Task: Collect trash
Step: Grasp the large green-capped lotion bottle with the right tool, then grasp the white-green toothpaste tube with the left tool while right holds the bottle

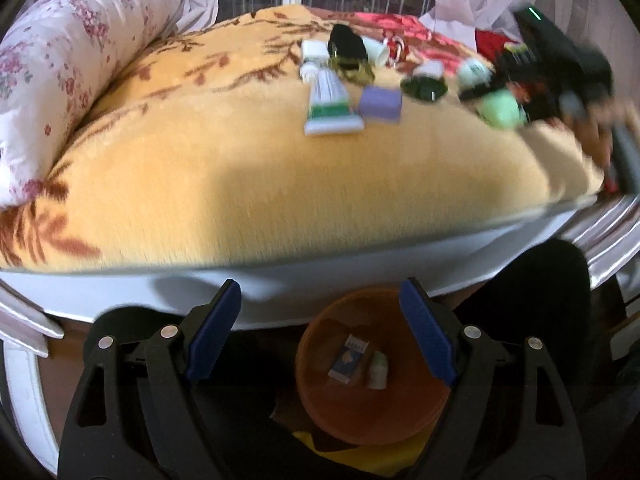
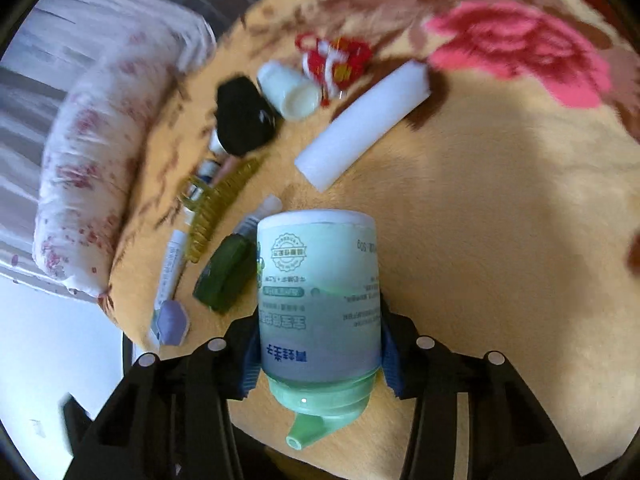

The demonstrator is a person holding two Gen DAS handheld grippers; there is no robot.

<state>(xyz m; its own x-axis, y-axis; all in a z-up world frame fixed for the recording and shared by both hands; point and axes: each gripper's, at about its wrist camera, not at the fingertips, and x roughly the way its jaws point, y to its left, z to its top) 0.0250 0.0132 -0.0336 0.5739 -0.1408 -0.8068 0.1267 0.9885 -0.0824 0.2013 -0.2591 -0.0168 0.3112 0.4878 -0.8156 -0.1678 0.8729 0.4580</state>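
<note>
My right gripper is shut on a pale green bottle with a green spout cap, its pads pressed on both sides just above the yellow blanket. In the left wrist view that gripper and the bottle show blurred at the right. My left gripper stands open and holds nothing, over an orange bin on the floor by the bed. A blue carton and a small white bottle lie in the bin.
On the blanket lie a white foam bar, a small white bottle, a red wrapper, a black item, a gold hair claw, a dark green item, a purple block and a tube. A floral bolster lies left.
</note>
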